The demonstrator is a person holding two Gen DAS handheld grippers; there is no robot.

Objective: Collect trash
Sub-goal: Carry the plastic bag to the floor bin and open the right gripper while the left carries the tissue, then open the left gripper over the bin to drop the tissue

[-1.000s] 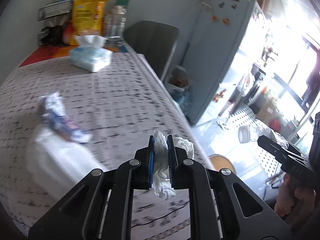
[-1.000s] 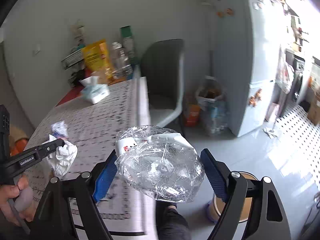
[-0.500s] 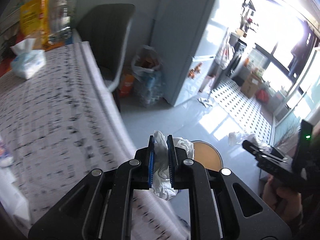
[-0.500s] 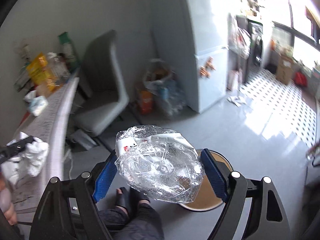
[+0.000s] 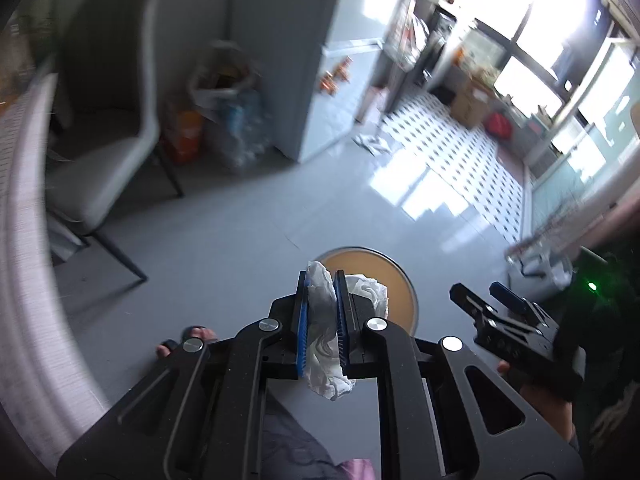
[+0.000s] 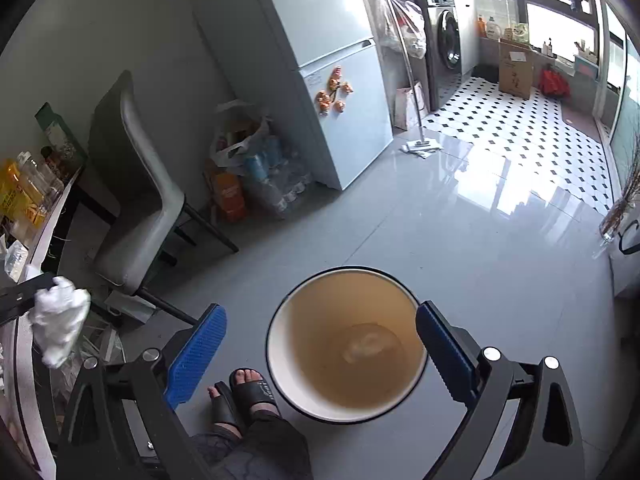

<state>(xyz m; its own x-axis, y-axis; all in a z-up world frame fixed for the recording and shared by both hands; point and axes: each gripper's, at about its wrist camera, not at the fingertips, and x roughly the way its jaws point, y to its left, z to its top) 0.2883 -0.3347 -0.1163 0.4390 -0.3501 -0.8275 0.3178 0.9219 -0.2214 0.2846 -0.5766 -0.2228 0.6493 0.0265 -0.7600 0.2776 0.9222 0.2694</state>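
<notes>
My left gripper (image 5: pixel 320 280) is shut on a crumpled white tissue (image 5: pixel 322 320), held over the near edge of a round tan bin (image 5: pixel 362 249) on the floor. In the right wrist view the tissue (image 6: pixel 60 320) hangs at the far left from the left gripper (image 6: pixel 24 292). My right gripper (image 6: pixel 320 316) hovers straight above the bin (image 6: pixel 276 320); its jaws are opening and nothing is between them. A crushed clear plastic bottle (image 6: pixel 370 346) lies at the bin's bottom. From the left wrist, the right gripper (image 5: pixel 484 292) shows to the right of the bin.
A person's sandalled foot (image 6: pixel 250 390) stands beside the bin. The table edge (image 5: pixel 24 240) curves along the left, with a grey chair (image 6: pixel 140 216) behind it. Bags of bottles (image 6: pixel 256 176) sit against the fridge (image 6: pixel 320 80). Grey floor stretches beyond the bin.
Both grippers swung from over the table down to above the bin. The right gripper's jaws widened and the plastic bottle left them; it now lies in the bin. The tissue stays gripped.
</notes>
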